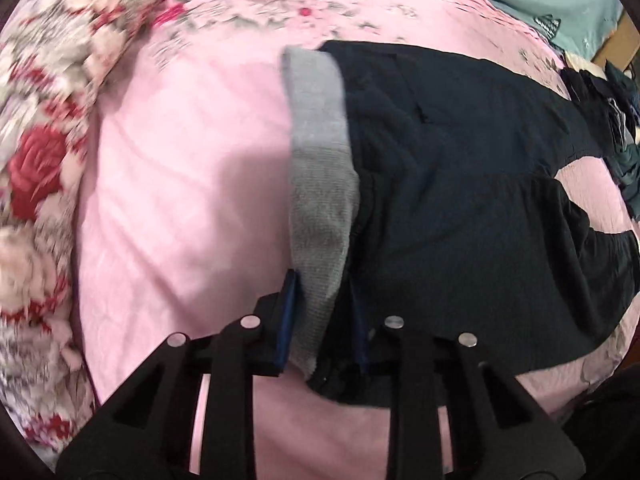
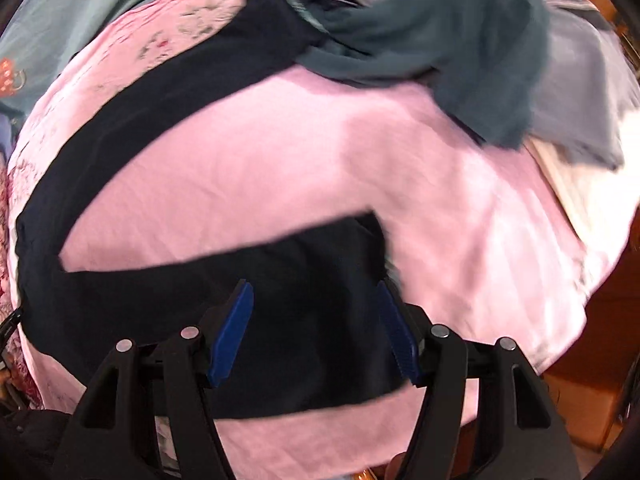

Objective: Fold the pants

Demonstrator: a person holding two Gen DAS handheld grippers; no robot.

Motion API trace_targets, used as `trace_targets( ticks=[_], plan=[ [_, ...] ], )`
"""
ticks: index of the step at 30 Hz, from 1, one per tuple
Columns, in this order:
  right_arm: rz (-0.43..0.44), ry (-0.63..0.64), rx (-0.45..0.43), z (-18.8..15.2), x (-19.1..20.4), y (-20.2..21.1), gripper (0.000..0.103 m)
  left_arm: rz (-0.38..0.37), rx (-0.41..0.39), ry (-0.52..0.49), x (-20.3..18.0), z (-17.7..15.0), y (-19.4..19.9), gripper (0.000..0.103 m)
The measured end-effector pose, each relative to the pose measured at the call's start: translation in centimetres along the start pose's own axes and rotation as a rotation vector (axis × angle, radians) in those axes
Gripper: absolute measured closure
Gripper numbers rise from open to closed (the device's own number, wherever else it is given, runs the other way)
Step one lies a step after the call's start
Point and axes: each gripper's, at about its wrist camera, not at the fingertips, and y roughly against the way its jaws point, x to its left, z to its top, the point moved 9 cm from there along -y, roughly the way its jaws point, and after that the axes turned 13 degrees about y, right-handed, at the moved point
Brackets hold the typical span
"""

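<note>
Left gripper [image 1: 326, 320] pinches the pants' [image 1: 460, 184] grey waistband [image 1: 320, 184] at lower centre — legs run rightward; right gripper [image 2: 316, 328], spread, straddles one leg end [image 2: 312, 280].

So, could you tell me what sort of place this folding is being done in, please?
Most likely a bedroom: the dark pants lie spread on a pink bedsheet, a rose-print quilt is bunched at one edge, and a heap of other clothes waits nearby.

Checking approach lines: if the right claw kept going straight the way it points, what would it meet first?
Most likely the dark navy fabric pants, at the end of the nearer leg lying between the open right claw fingers; depth is unclear.
</note>
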Motion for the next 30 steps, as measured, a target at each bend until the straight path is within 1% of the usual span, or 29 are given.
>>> trace_targets(
  ticks=[3, 5, 9, 11, 12, 13, 15, 17, 19, 20, 21, 22, 23, 24, 25, 27, 29, 30],
  plan=[
    [-0.035, -0.002, 0.013, -1.6, -1.4, 0.4, 0.038, 0.013, -0.008, 0.004, 1.4, -0.7, 0.9, 0.079],
    [-0.044, -0.017, 0.01, -2.3, -2.1, 0.6, 0.038, 0.042, -0.028, 0.019, 2.4, -0.7, 1.6, 0.079],
    [-0.034, -0.046, 0.011, -3.7, -3.1, 0.6, 0.038, 0.033, -0.018, 0.101, 4.2, -1.0, 2.1, 0.079],
    [-0.054, -0.041, 0.016, -3.8, -3.4, 0.4, 0.038, 0.069, -0.036, 0.078, 4.1, -1.2, 2.4, 0.079],
    [-0.052, -0.039, 0.004, -3.5, -3.3, 0.6, 0.038, 0.094, -0.047, 0.056, 3.9, -1.2, 2.6, 0.079],
    [-0.039, -0.036, -0.017, -3.0, -2.9, 1.0, 0.038, 0.098, -0.053, 0.056, 3.7, -1.1, 2.8, 0.079],
    [-0.02, 0.005, -0.08, -0.7, -1.7, 2.0, 0.038, 0.073, -0.049, 0.099, 4.0, -0.9, 3.4, 0.079],
    [-0.021, 0.062, -0.127, 1.7, -0.7, 2.8, 0.038, 0.067, -0.023, 0.119, 4.3, -0.8, 3.5, 0.076],
    [-0.018, 0.125, -0.157, 4.8, 0.4, 3.0, 0.038, 0.095, -0.025, 0.112, 4.6, -0.2, 4.3, 0.048],
    [-0.022, 0.164, -0.175, 6.6, 1.0, 3.2, 0.038, 0.141, -0.053, 0.09, 4.7, 0.7, 5.4, 0.04],
    [-0.025, 0.195, -0.186, 7.7, 1.4, 3.3, 0.038, 0.199, -0.095, 0.075, 4.9, 1.7, 6.5, 0.028],
    [-0.039, 0.255, -0.204, 9.3, 2.1, 3.5, 0.038, 0.236, -0.13, 0.059, 5.0, 2.6, 7.6, 0.017],
    [-0.056, 0.3, -0.217, 10.4, 2.6, 3.6, 0.038, 0.249, -0.155, 0.044, 4.7, 3.3, 8.4, 0.014],
    [-0.095, 0.374, -0.238, 11.9, 3.2, 3.9, 0.038, 0.25, -0.184, 0.029, 4.6, 4.5, 9.4, 0.012],
    [-0.137, 0.456, -0.243, 13.4, 3.9, 3.9, 0.038, 0.237, -0.196, 0.022, 4.2, 5.6, 9.9, 0.011],
    [-0.19, 0.588, -0.223, 15.8, 4.8, 3.2, 0.038, 0.208, -0.213, 0.006, 2.7, 7.9, 10.0, 0.011],
    [-0.212, 0.688, -0.188, 17.8, 5.4, 2.3, 0.038, 0.192, -0.222, -0.019, 1.6, 9.6, 9.6, 0.011],
    [-0.214, 0.718, -0.176, 18.8, 5.6, 1.9, 0.039, 0.189, -0.227, -0.043, 1.0, 10.7, 8.9, 0.011]
  ],
)
